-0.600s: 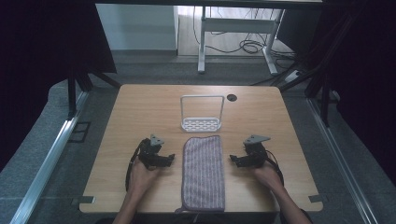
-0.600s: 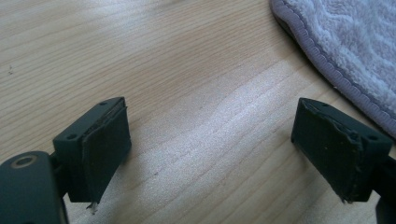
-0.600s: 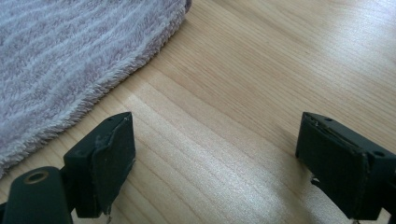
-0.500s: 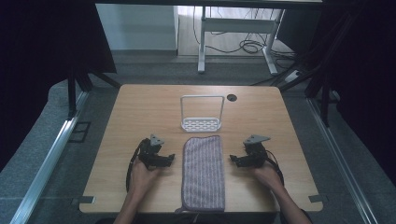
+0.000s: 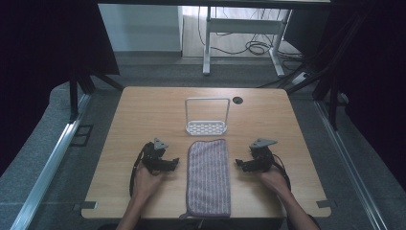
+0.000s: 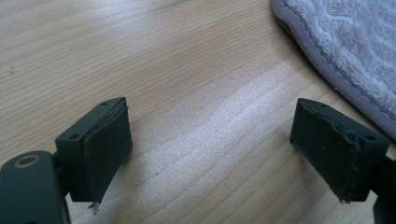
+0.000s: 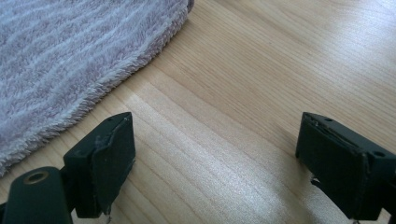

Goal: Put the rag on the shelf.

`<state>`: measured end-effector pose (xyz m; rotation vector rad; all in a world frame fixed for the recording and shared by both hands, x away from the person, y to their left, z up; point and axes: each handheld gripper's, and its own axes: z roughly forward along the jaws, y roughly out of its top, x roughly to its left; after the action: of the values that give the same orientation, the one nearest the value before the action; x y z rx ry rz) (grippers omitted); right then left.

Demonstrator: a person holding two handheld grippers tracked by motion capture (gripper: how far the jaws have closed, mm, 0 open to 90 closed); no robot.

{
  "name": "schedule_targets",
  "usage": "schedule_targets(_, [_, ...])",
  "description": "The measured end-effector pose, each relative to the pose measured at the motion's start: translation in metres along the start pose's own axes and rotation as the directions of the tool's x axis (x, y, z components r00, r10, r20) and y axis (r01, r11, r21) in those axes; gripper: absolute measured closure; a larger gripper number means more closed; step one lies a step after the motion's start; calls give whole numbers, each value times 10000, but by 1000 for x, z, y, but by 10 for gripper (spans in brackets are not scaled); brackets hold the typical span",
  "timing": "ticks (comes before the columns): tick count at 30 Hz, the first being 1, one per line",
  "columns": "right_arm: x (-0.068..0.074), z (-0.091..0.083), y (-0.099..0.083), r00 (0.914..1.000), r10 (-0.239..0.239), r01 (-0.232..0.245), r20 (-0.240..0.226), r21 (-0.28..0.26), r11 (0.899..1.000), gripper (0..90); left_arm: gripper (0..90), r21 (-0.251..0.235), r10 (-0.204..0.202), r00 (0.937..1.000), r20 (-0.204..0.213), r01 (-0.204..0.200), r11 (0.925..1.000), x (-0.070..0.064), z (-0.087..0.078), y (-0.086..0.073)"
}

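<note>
Nothing has visibly moved since the earlier frames: both grippers sit where they were, flanking the towel.

On the left, the left gripper (image 5: 173, 161) rests low over the table (image 5: 143, 115) with its 2 jaws spread wide and nothing between them; the left gripper view shows bare wood in the gap and the towel's (image 5: 208, 177) stitched hem just beyond the right-hand jaw. The towel lies flat and lengthwise in the middle, its near end reaching the table's front edge, its far end just short of the white rack (image 5: 207, 116).

On the right, the right gripper (image 5: 239, 164) is likewise released, jaws apart over bare wood, with the towel's fuzzy edge near one jaw.

The risks, as I judge them: a jaw closing too shallow could pinch only the pile and slip off; uneven pulls from the 2 sides could skew or bunch the cloth; and a drag toward the person could slide it off the front edge.
</note>
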<state>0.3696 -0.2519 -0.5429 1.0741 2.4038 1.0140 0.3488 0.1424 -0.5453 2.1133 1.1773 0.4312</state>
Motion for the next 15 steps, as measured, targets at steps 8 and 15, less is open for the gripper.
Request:
schedule_targets(8, [0,0,3,10000,63,-62,-51,229,9997,138,144,-139,-152,9990,411,158,9998,2,-2,-1])
schedule_targets(15, [0,-6,12,9993,242,-233,-294,303,9993,138,173,-455,9,9962,874,31,9990,-1,-8,8])
